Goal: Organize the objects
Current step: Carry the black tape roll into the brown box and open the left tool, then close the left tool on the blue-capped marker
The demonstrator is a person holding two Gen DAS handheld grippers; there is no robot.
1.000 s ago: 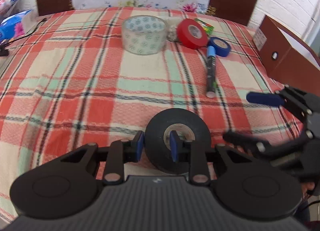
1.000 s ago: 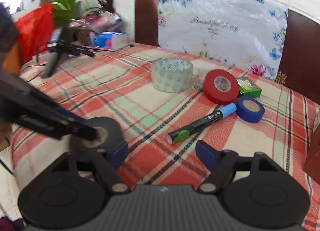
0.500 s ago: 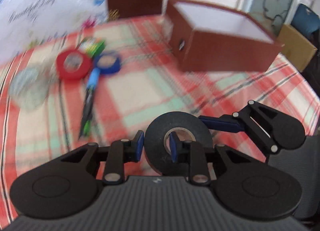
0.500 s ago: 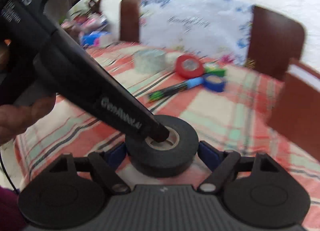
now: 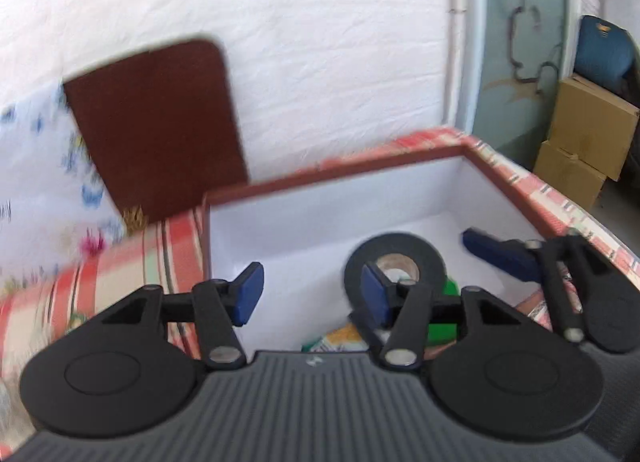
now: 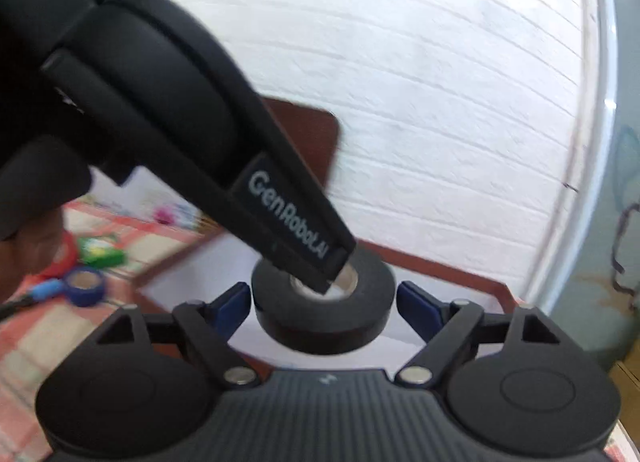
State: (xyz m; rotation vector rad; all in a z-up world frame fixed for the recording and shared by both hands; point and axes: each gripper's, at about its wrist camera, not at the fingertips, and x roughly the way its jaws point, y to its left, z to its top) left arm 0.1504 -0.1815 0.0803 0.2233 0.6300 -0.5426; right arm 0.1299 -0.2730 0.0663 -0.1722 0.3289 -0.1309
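Note:
The black tape roll [image 5: 394, 264] hangs over the open brown box [image 5: 332, 178] with white inside walls. My left gripper [image 5: 310, 294] is open; its right finger pokes through the roll's core, and the roll hangs on that finger. In the right wrist view the roll [image 6: 324, 298] sits between the pads of my right gripper [image 6: 324, 302], which stand wide and apart from it. The right gripper also shows in the left wrist view [image 5: 500, 254], beside the roll.
A green item [image 5: 444, 322] and a printed packet [image 5: 340, 342] lie in the box. A blue tape roll [image 6: 85, 285], a red roll [image 6: 64, 258] and a green packet [image 6: 100, 250] lie on the plaid tablecloth. Brown chair back [image 5: 160, 130], white wall, cardboard boxes [image 5: 580, 142].
Both grippers have swung right from the table to over the box. My left gripper has opened, so the roll now hangs on its right finger. The right gripper stays open around it.

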